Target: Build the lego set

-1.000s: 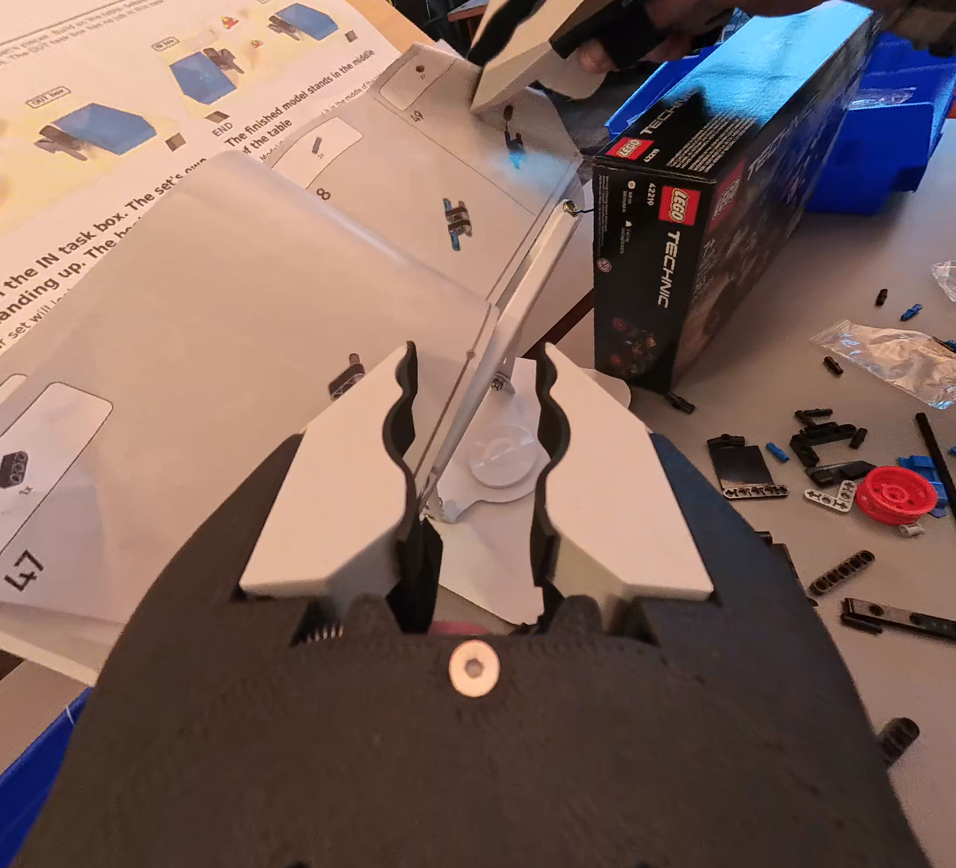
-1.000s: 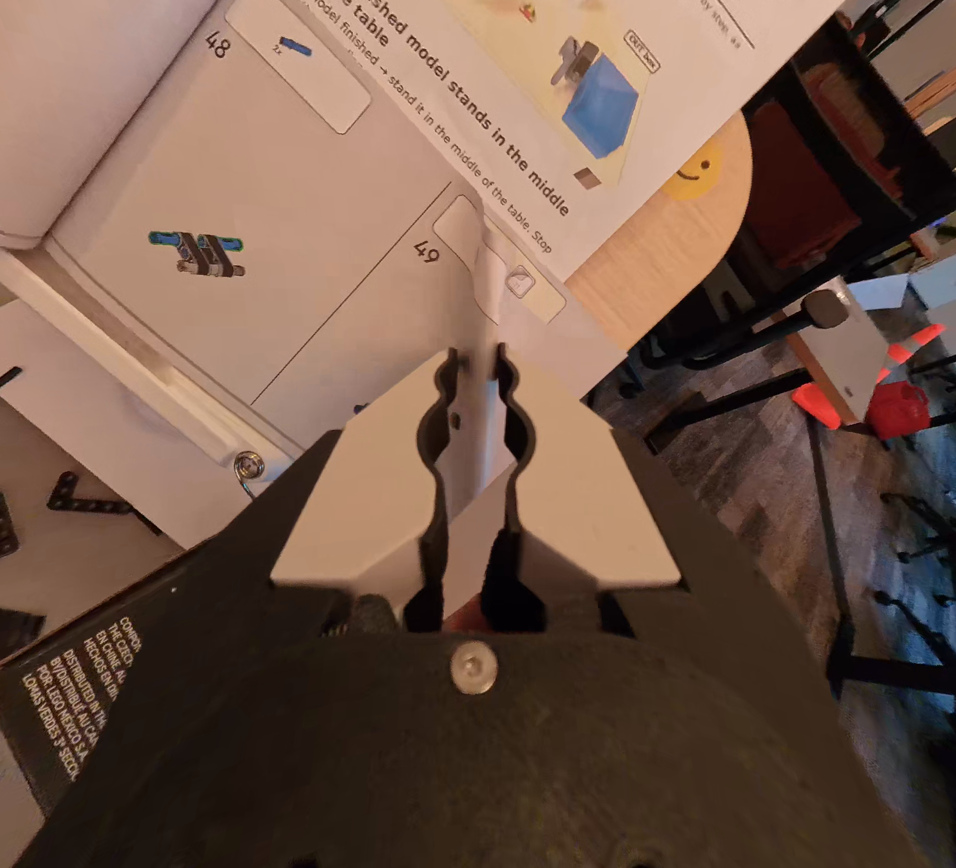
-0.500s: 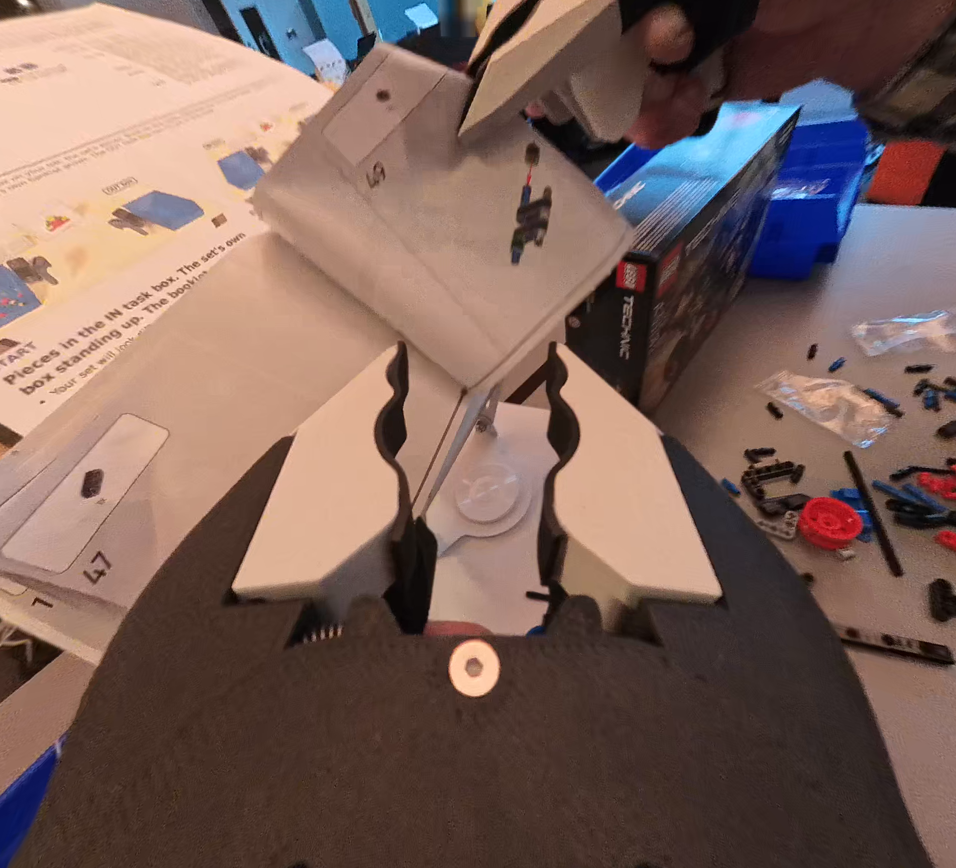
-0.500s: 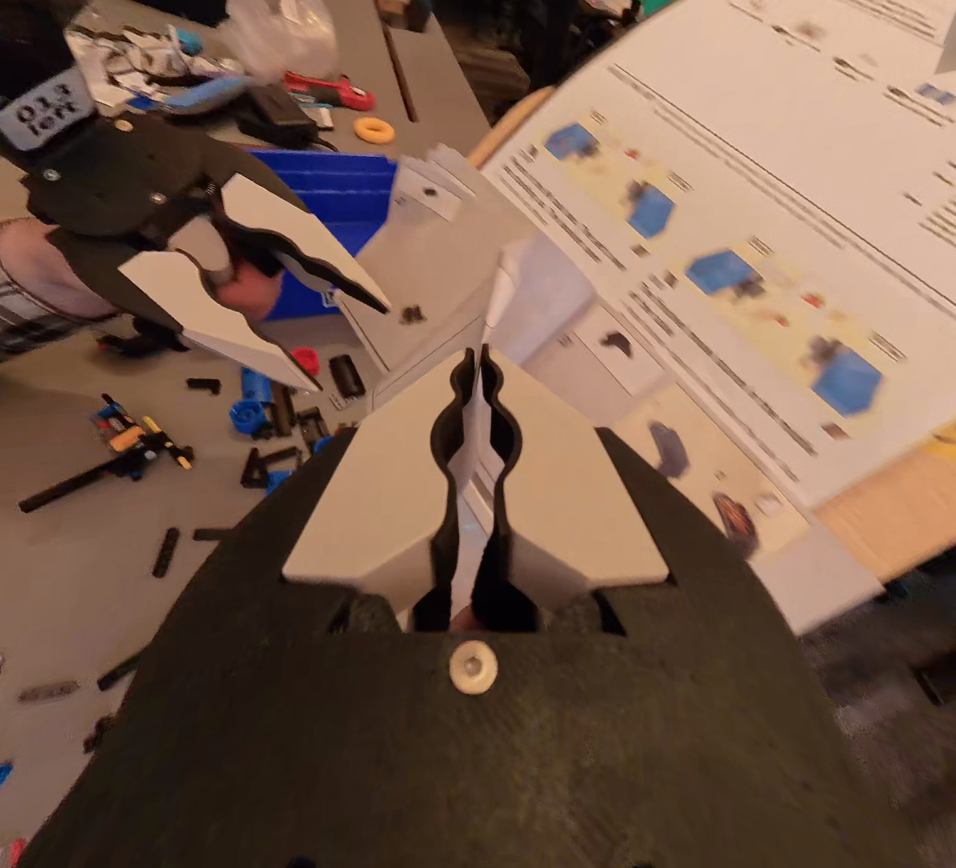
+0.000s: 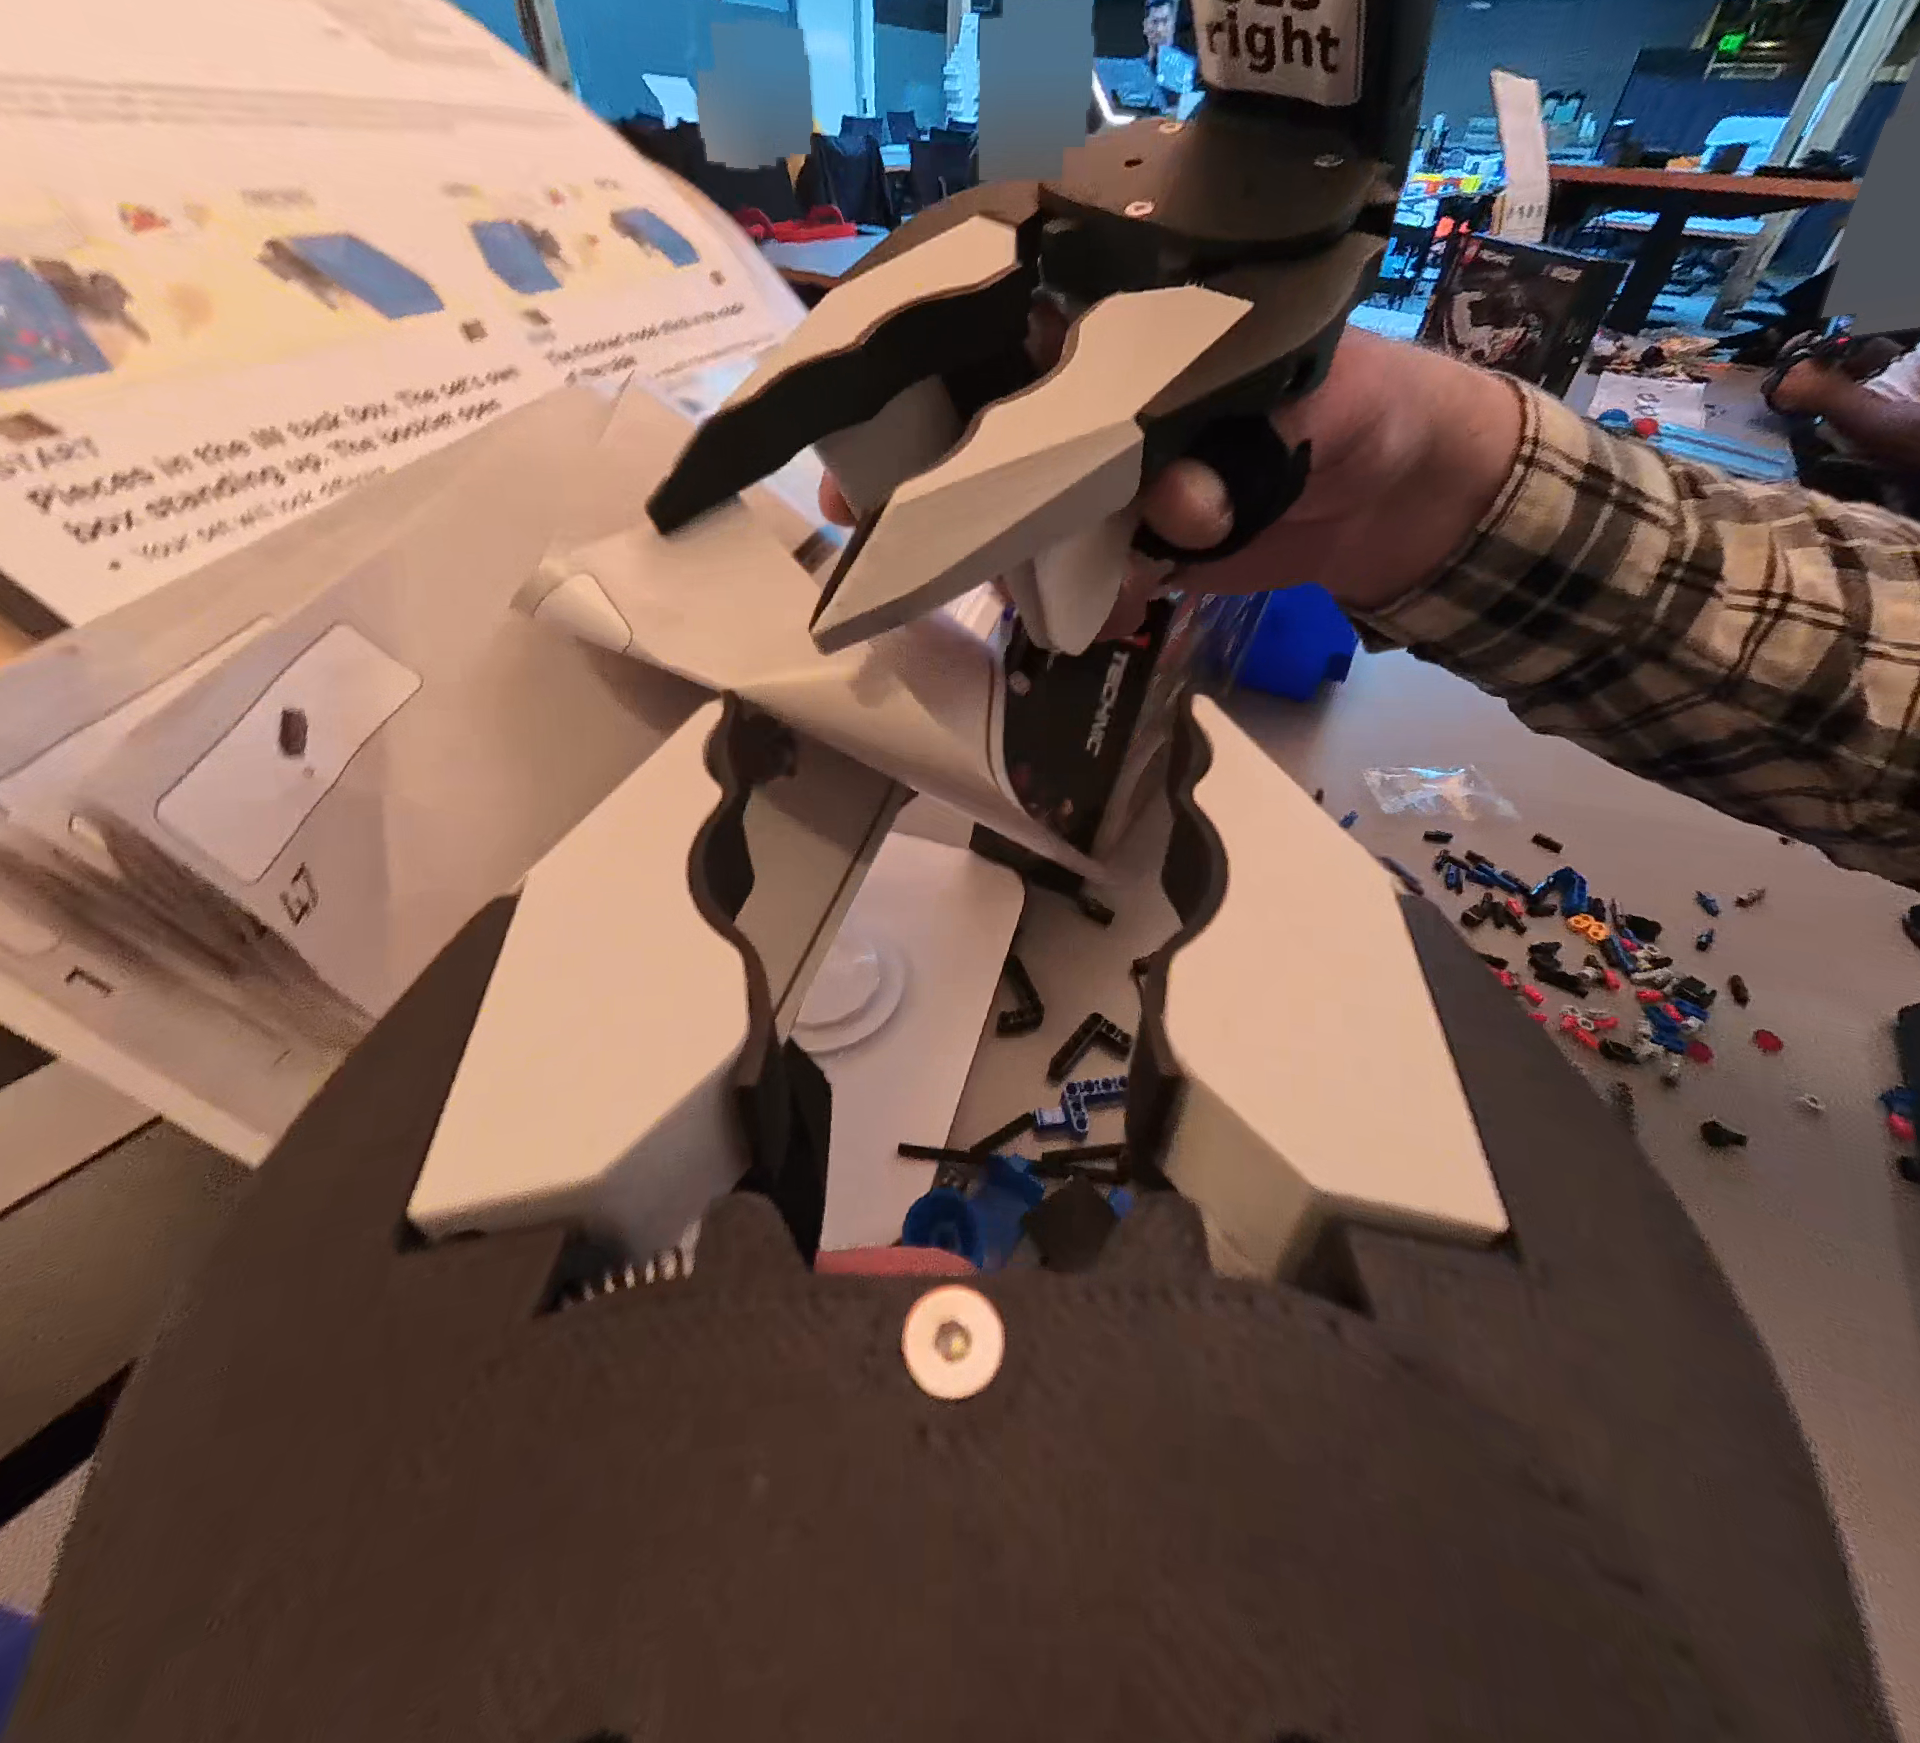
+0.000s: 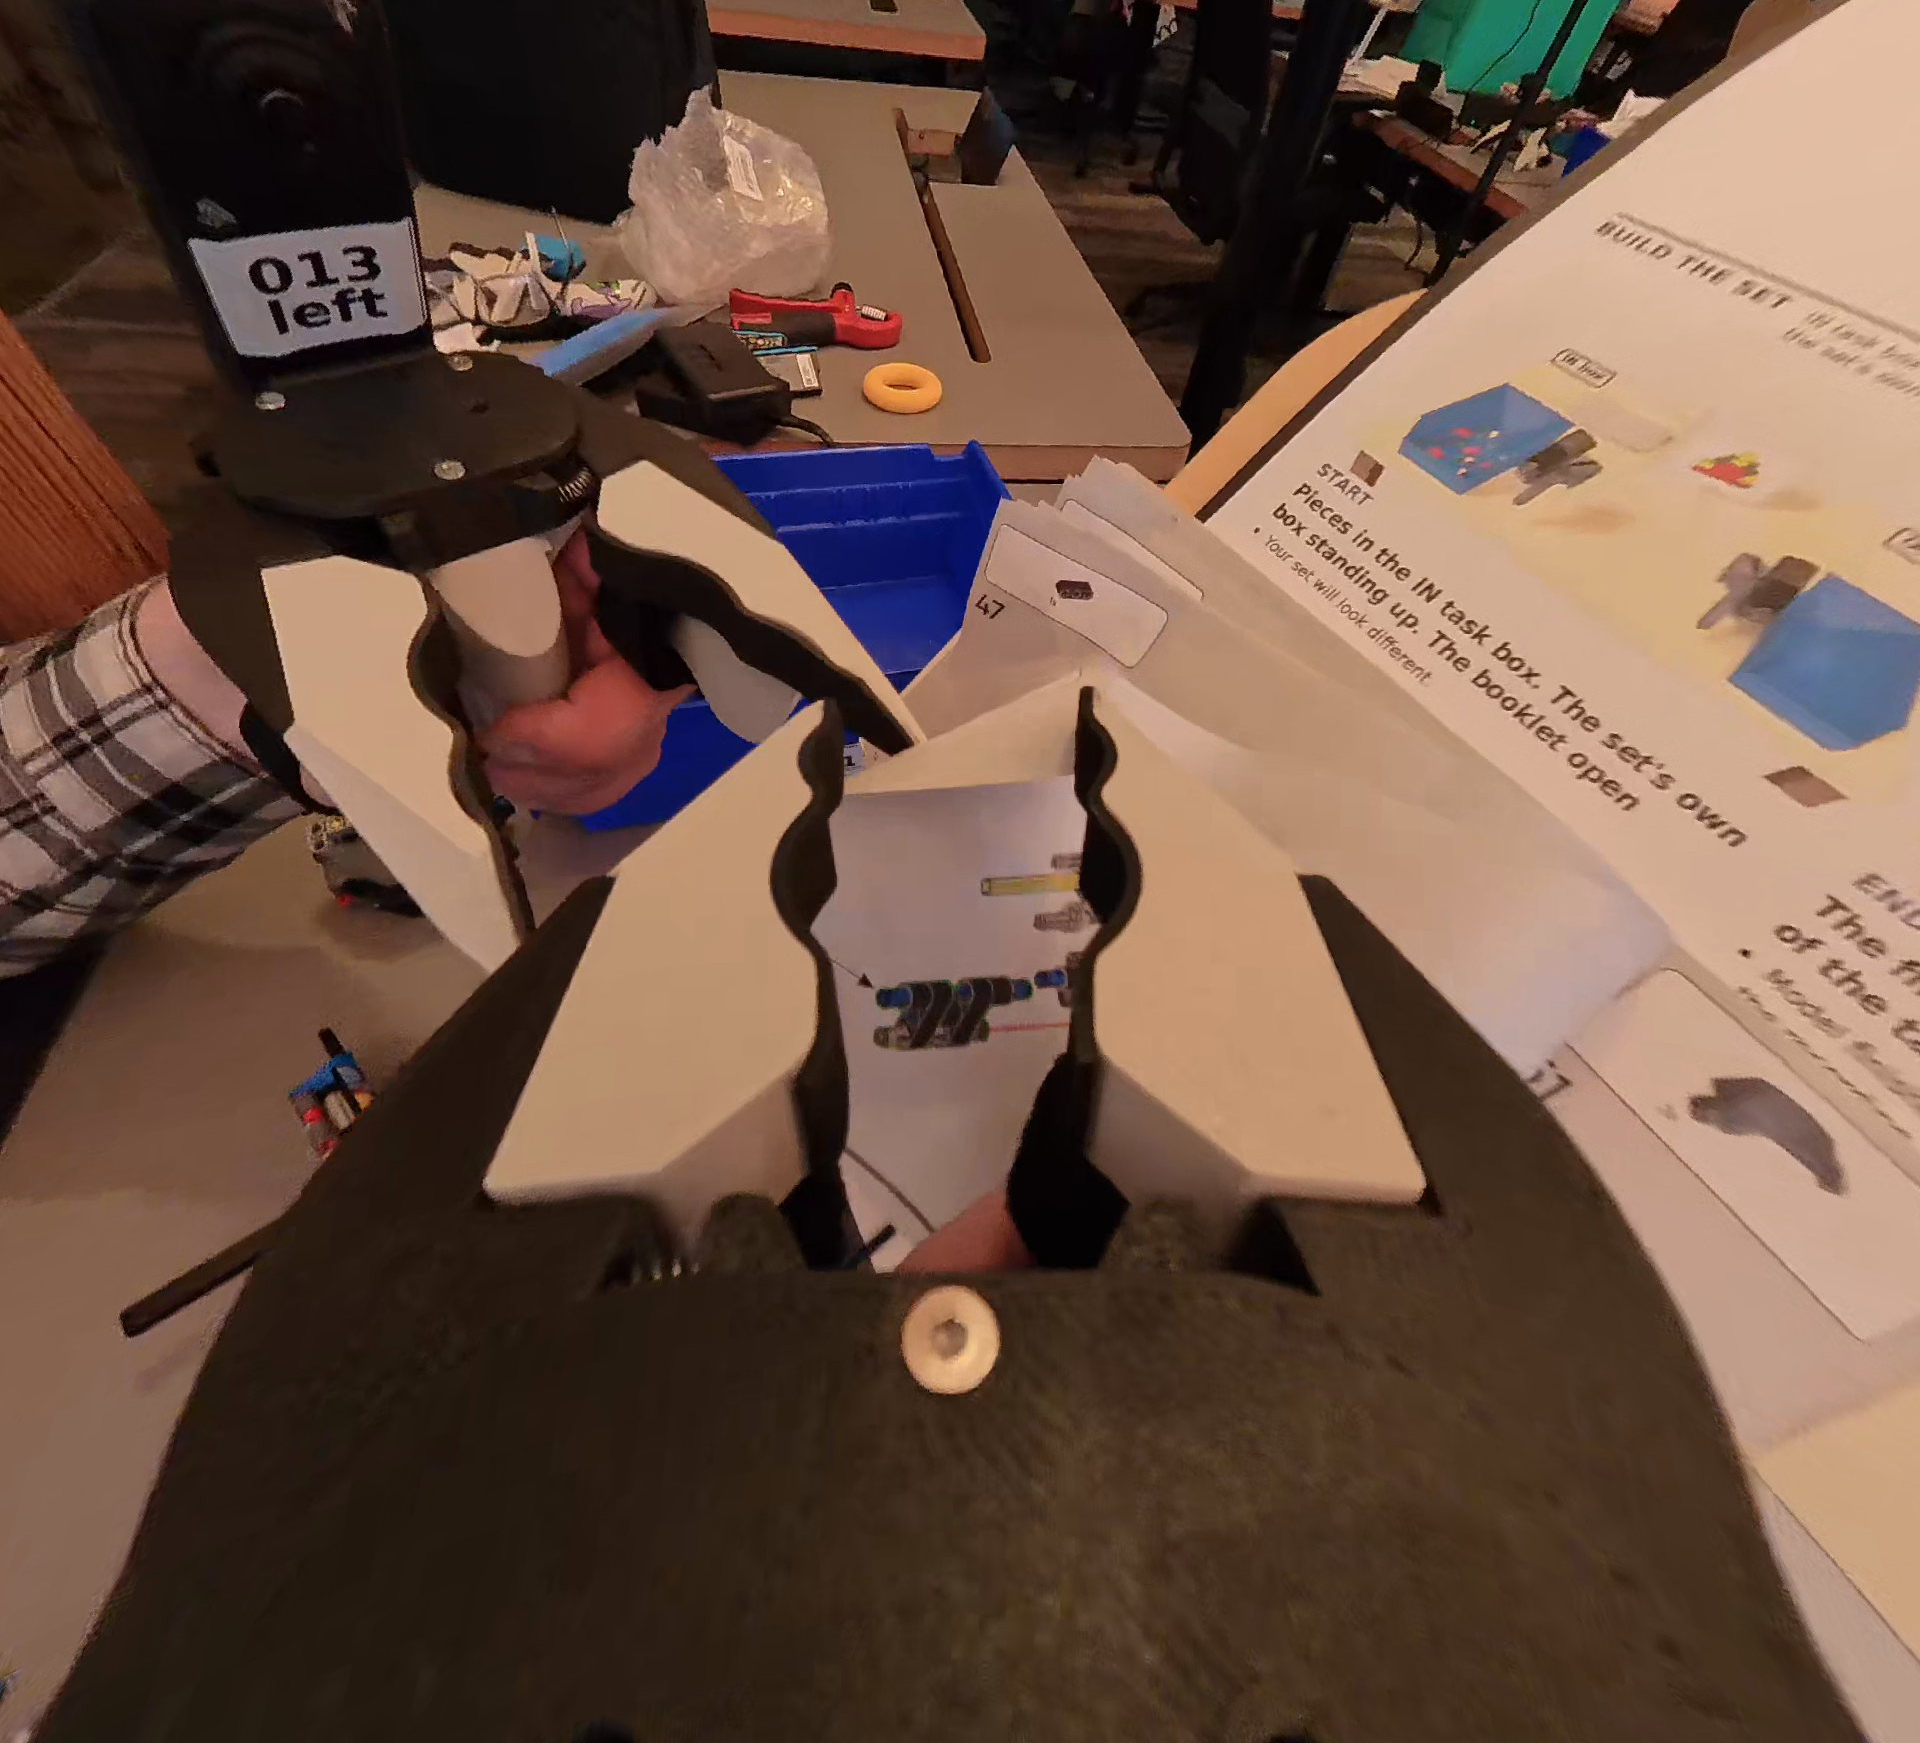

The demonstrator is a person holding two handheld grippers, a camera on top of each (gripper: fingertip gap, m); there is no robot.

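We hold our left gripper [image 5: 956,789] with its fingers wide apart, and nothing is between them. Just ahead of these fingers stands the instruction booklet [image 5: 343,758], with its pages lifted and fanned, and through the gap we see a white stand base [image 5: 914,997] and some loose black and blue lego pieces [image 5: 1081,1101] on the grey table [image 5: 1558,737]. Our right gripper [image 5: 774,550] is beyond the left fingers, also open, with its tips touching the raised pages. In the right wrist view, the right fingers [image 6: 707,997] frame an open page of the booklet, and they grip nothing. Behind the booklet, to the left of the right fingers, sits a blue bin [image 6: 873,530]. More lego pieces [image 5: 1600,955] lie scattered well to the right of the left fingers, and the black lego box [image 5: 1081,737] stands just ahead, between the two grippers.
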